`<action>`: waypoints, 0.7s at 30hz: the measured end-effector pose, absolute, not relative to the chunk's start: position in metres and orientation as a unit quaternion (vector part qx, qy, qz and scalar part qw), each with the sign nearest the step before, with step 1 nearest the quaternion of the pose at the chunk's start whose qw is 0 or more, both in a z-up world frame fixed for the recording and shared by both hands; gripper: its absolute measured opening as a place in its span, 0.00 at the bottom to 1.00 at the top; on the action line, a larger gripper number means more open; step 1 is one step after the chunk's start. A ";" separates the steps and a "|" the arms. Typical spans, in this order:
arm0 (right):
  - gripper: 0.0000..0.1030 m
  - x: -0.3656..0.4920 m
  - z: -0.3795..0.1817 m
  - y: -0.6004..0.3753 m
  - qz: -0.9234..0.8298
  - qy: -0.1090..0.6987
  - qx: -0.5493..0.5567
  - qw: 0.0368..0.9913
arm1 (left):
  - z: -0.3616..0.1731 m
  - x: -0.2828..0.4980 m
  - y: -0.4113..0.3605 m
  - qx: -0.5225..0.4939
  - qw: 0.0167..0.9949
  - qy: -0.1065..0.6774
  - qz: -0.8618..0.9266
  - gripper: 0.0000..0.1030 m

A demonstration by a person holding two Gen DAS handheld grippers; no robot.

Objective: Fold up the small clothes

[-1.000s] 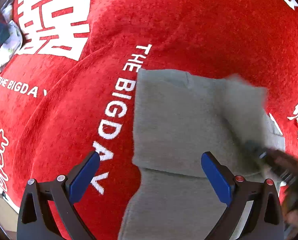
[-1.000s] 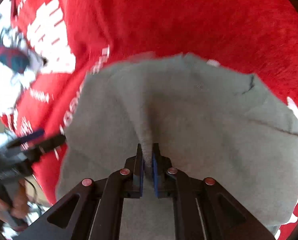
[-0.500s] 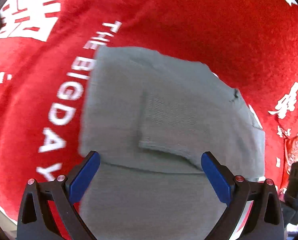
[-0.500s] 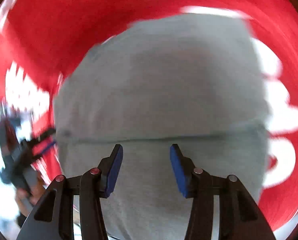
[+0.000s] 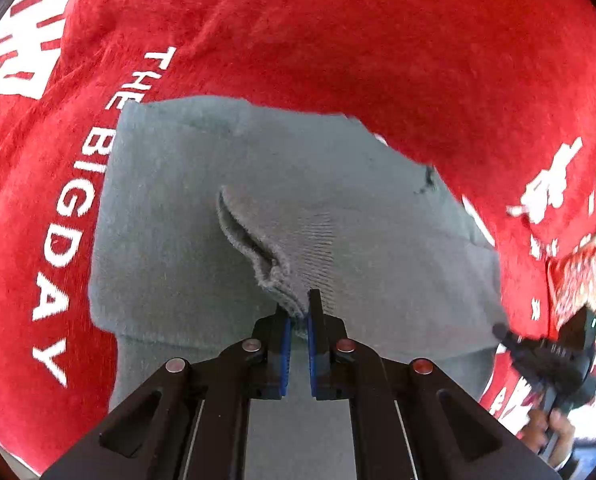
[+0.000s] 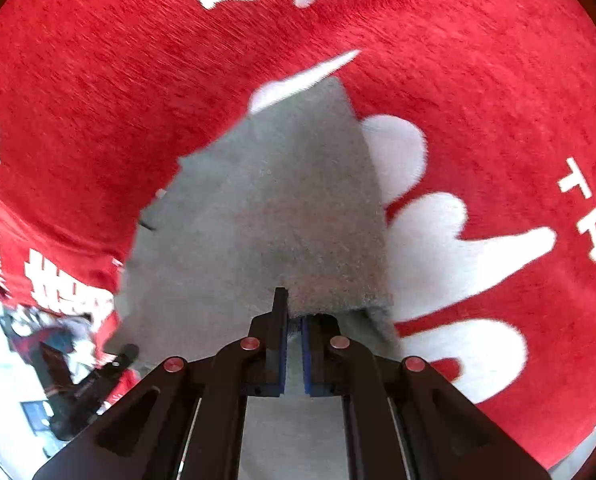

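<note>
Two grippers had just closed on one grey garment [image 5: 226,184] spread over a red cloth [image 5: 338,40]. At lower centre of the left wrist view, the left gripper [image 5: 298,320] pinched a ribbed cuff [image 5: 294,248], jaws narrow. At lower centre of the right view, the right gripper [image 6: 294,320] clamped a hem corner [image 6: 330,296]. Judged step: starting a fold; next both should lift and carry the edges across together.
</note>
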State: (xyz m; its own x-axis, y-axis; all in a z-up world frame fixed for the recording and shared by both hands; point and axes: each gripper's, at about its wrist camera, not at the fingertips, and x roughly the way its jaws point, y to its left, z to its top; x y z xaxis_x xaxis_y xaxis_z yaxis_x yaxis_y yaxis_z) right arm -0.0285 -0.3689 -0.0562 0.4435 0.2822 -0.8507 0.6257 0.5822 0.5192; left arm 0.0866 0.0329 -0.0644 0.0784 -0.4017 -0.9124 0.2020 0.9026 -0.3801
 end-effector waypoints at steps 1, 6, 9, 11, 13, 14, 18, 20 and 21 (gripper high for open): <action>0.06 -0.031 -0.062 -0.367 -0.121 0.521 0.438 0.722 | -0.067 0.083 0.033 -0.070 0.728 0.650 -0.206 0.08; 0.10 -0.035 -0.074 -0.365 -0.112 0.529 0.443 0.715 | -0.078 0.075 0.045 -0.070 0.726 0.657 -0.188 0.08; 0.19 -0.038 -0.064 -0.358 -0.097 0.565 0.408 0.710 | -0.071 0.078 0.056 -0.042 0.737 0.652 -0.173 0.08; 0.25 -0.043 -0.051 -0.354 -0.087 0.574 0.381 0.720 | -0.066 0.081 0.065 -0.028 0.739 0.652 -0.166 0.08; 0.40 -0.047 -0.032 -0.357 -0.081 0.558 0.361 0.743 | -0.061 0.084 0.070 -0.018 0.743 0.650 -0.160 0.08; 0.51 -0.048 -0.026 -0.361 -0.089 0.550 0.352 0.752 | -0.056 0.085 0.072 -0.003 0.750 0.644 -0.151 0.08; 0.52 -0.028 -0.029 -0.403 -0.135 0.526 0.361 0.758 | -0.042 0.088 0.075 0.017 0.763 0.631 -0.142 0.08; 0.52 -0.014 -0.040 -0.418 -0.145 0.523 0.373 0.752 | -0.039 0.087 0.068 0.029 0.766 0.627 -0.139 0.08; 0.52 -0.004 -0.048 -0.424 -0.149 0.524 0.381 0.748 | -0.040 0.087 0.061 0.034 0.767 0.626 -0.139 0.08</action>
State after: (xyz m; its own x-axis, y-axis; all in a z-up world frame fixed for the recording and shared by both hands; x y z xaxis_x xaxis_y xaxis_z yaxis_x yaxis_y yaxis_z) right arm -0.0042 -0.4241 -0.0483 0.4074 0.1755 -0.8962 0.6214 0.6658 0.4129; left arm 0.0873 0.0611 -0.0400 0.1777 -0.1710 -0.9691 0.2554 0.9590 -0.1224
